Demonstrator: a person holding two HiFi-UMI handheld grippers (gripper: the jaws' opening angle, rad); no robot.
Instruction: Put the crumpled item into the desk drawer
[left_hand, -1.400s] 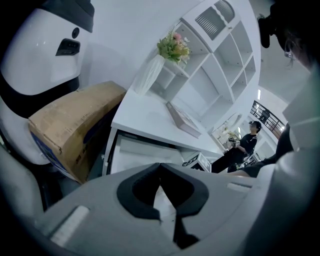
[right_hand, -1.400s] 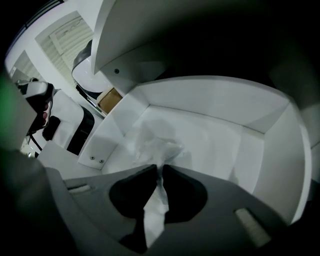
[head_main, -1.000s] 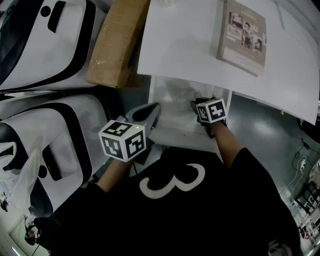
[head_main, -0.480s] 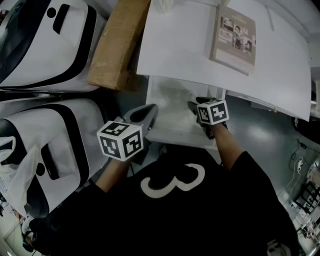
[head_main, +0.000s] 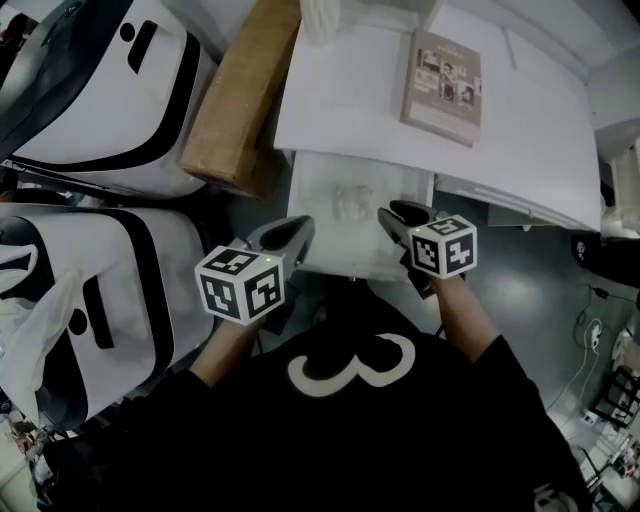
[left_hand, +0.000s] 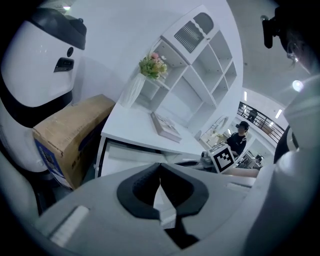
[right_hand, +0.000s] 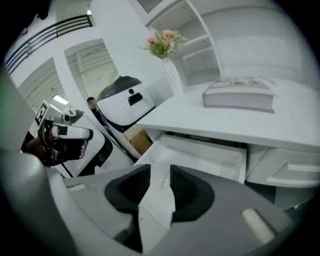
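The crumpled item (head_main: 350, 203), probably light, soft and springy and best pinched across a raised fold, lies in the open drawer (head_main: 318, 250) at frame centre, just up-left of the right tool (head_main: 393, 215), whose jaws are closing on nothing; the left tool (head_main: 290, 233), lower left, is closed and empty.

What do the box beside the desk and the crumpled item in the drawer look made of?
Box: brown cardboard, matte, by its flat tan faces and square edges. Crumpled item: probably thin clear plastic film, see-through and wrinkled; too faint to be sure.
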